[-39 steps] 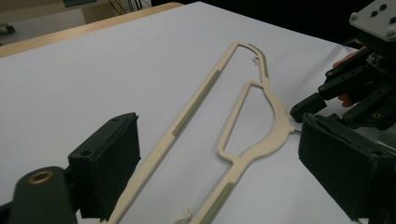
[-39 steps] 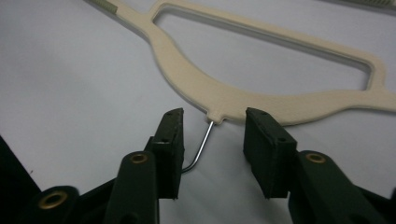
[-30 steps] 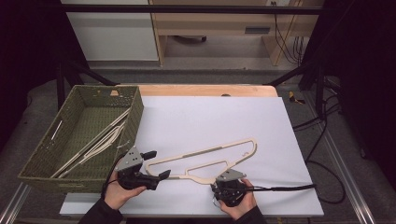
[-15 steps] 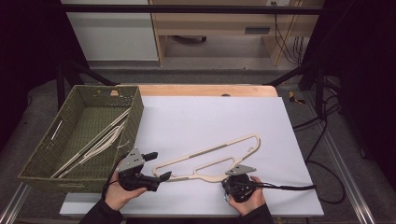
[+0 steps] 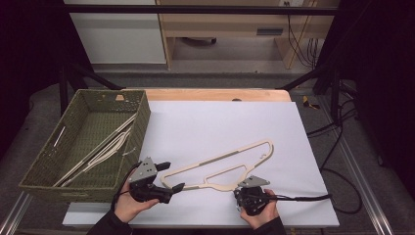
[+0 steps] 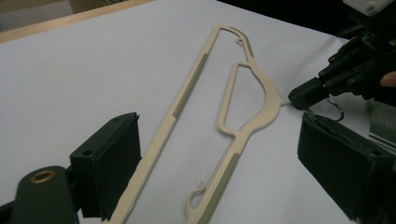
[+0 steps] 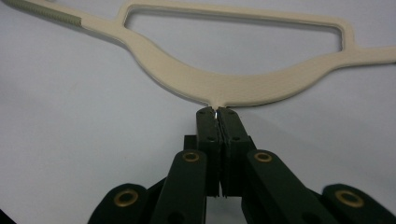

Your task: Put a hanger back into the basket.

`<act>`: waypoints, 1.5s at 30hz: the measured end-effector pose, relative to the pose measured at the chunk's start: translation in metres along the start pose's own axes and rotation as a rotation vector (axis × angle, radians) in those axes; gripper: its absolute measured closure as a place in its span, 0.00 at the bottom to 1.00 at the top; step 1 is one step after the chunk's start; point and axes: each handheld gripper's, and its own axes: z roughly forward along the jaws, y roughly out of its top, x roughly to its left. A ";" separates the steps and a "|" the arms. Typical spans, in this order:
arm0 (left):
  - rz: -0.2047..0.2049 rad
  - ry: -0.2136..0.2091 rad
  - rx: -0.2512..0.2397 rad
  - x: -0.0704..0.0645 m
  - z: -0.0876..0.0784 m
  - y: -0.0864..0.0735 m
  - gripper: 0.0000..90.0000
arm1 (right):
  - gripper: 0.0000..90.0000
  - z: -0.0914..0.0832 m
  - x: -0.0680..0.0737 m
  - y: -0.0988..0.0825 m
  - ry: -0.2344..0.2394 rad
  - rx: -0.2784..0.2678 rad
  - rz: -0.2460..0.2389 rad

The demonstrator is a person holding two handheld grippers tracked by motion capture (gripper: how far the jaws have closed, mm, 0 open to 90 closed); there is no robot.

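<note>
A cream plastic hanger (image 5: 220,158) lies flat on the white table sheet (image 5: 220,122). My right gripper (image 5: 238,189) is at the front edge, shut on the thin metal hook at the hanger's neck (image 7: 243,86). In the right gripper view the jaws (image 7: 217,112) are pressed together on the wire. The left gripper view shows that gripper (image 6: 299,98) and the hook's curl (image 6: 337,111) behind it. My left gripper (image 5: 171,176) stands open around the hanger's left end (image 6: 261,100), and its pads (image 6: 116,154) are clear of the plastic.
A green woven basket (image 5: 110,92) stands at the left of the table, with several cream hangers (image 5: 105,147) inside. A wooden table edge (image 5: 215,94) runs along the back. Cables (image 5: 337,147) hang off the right side.
The hanger has slid and swung a little to the right. My right gripper moved slightly right with it, and its jaws have closed on the hook. The left gripper stayed put.
</note>
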 end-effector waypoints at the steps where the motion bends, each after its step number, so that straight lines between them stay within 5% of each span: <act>1: 0.004 -0.003 0.007 -0.002 0.003 0.001 0.15 | 0.99 0.000 -0.001 0.001 0.007 0.004 0.007; 15: 0.101 -0.100 0.131 -0.030 0.067 0.027 0.23 | 0.99 -0.026 -0.018 0.021 0.082 -0.030 0.049; 27: 0.259 -0.149 0.297 -0.045 0.131 0.036 0.38 | 0.99 -0.034 -0.021 0.032 0.097 -0.035 0.035; 33: 0.361 -0.135 0.339 -0.052 0.144 0.036 0.51 | 0.99 -0.037 -0.022 0.033 0.097 -0.040 0.042; 41: 0.413 -0.102 0.361 -0.056 0.147 0.034 0.75 | 0.99 -0.040 -0.022 0.034 0.098 -0.043 0.048; 45: 0.455 -0.091 0.356 -0.057 0.146 0.035 0.77 | 0.99 -0.040 -0.022 0.035 0.102 -0.048 0.047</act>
